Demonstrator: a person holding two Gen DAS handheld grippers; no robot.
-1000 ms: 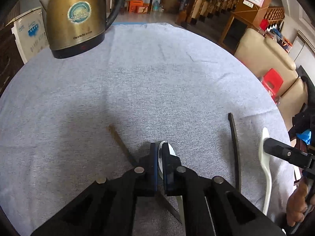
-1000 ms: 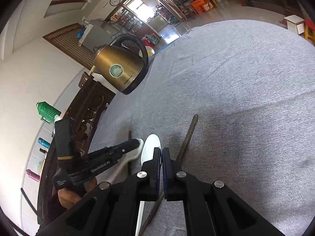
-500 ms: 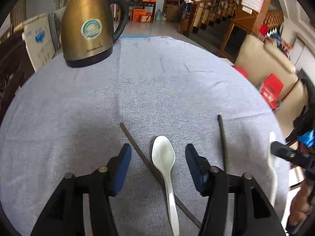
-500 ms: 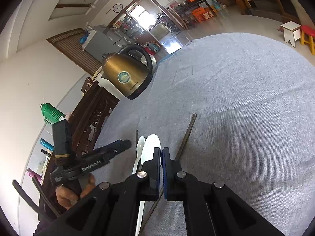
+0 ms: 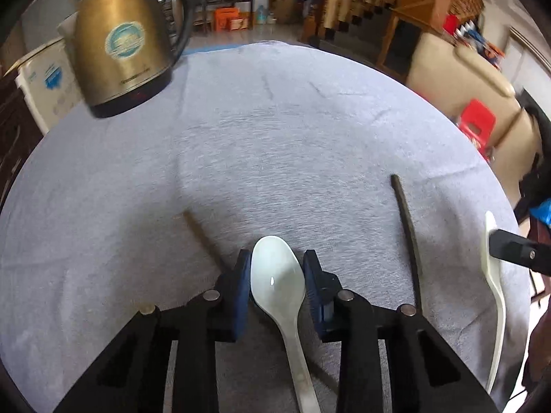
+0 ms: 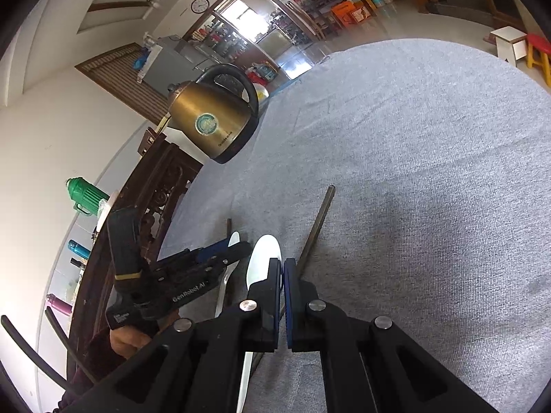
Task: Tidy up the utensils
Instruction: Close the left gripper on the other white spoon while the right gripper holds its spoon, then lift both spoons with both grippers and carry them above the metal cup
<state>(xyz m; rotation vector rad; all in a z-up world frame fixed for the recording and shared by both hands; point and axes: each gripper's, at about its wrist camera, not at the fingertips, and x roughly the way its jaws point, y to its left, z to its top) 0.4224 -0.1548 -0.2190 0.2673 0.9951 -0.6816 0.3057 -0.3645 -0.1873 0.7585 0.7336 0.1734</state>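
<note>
Spoons and chopsticks lie on the grey cloth [image 5: 275,137]; one white spoon [image 5: 277,275], at six o'clock, sits bowl-up between the left gripper [image 5: 277,275], whose spread jaws are closing to grasp it, probably for regrouping; the right gripper [image 6: 283,282] is pressed together, empty

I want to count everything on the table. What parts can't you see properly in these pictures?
- Left wrist view: the left gripper, jaws closing around the spoon, covers most of the chopstick beside it.
- Left wrist view: the second spoon is partly behind the right gripper.
- Right wrist view: the right gripper's own body hides the handle of the nearer spoon and the near end of the other chopstick.
- Kettle: blurred, label unreadable.
</note>
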